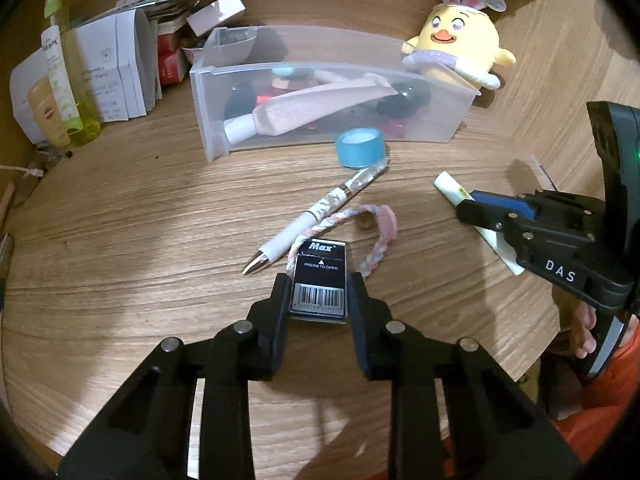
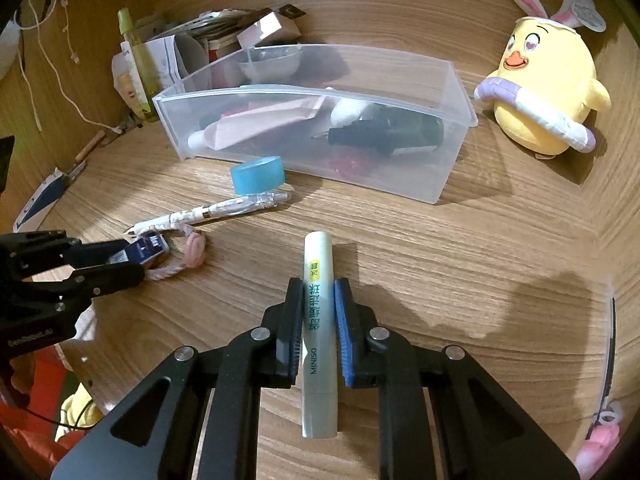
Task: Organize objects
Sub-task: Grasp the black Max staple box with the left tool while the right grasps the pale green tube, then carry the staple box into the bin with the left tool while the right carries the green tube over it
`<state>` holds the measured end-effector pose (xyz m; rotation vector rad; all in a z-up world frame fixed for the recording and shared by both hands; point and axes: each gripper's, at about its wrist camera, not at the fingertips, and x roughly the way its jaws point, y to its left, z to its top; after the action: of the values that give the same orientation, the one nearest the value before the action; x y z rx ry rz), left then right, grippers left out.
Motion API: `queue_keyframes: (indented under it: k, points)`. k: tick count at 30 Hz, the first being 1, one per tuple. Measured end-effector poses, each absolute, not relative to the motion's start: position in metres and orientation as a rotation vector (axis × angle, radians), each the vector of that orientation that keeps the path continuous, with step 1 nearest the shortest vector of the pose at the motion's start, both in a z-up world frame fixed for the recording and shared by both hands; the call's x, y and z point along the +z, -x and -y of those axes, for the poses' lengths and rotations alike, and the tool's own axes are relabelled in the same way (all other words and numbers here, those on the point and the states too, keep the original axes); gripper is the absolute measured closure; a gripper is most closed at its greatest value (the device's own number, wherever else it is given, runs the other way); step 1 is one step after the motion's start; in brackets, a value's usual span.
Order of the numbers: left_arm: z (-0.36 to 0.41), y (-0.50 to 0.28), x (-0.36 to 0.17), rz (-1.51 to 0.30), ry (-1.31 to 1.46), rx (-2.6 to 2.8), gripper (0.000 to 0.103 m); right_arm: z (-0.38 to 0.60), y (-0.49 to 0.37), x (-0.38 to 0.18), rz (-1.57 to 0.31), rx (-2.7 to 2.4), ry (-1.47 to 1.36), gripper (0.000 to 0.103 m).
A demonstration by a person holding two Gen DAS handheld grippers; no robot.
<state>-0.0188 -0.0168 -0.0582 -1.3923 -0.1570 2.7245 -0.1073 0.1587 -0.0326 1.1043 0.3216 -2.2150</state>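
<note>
On the wooden worktop [image 1: 120,240], both claws sit low with a thing between their pads. The left claw [image 1: 319,294] pinches a small dark box [image 1: 319,280] printed "Max"; its pads touch the 2 long sides near the barcode end, and the box still appears to rest on the worktop. A braided pink band [image 1: 380,236] lies partly under the far end of this box, and a white pen [image 1: 316,218] lies just beside it. If the box is lifted, I think the band may drag along or push the pen.

The right claw [image 2: 318,326] is pressed onto a pale slim tube [image 2: 318,320], which runs lengthwise between the pads. The round tube could slide or tilt in this grip.

A clear bin [image 2: 452,128], probably the goal, stands behind both, with a blue tape roll [image 2: 258,174] in front of its wall.
</note>
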Motion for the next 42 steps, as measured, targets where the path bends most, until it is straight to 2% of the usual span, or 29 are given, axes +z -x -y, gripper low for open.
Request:
queue_keyframes:
  k: [7,17,23,42]
  points:
    - [0.015,0.01,-0.041,0.134,1.33,2.77,0.076,-0.165,0.106,-0.024,-0.288,-2.23,-1.072,0.089]
    - [0.026,0.011,-0.029,0.3,1.341,2.666,0.076,-0.168,0.107,0.0,-0.226,-2.233,-0.982,0.089]
    - [0.02,0.008,-0.028,0.242,1.368,2.701,0.076,-0.161,0.11,0.003,-0.21,-2.21,-0.958,0.089]
    - [0.049,0.044,0.041,0.296,1.07,2.929,0.076,-0.161,0.118,0.065,-0.146,-2.232,-0.752,0.089]
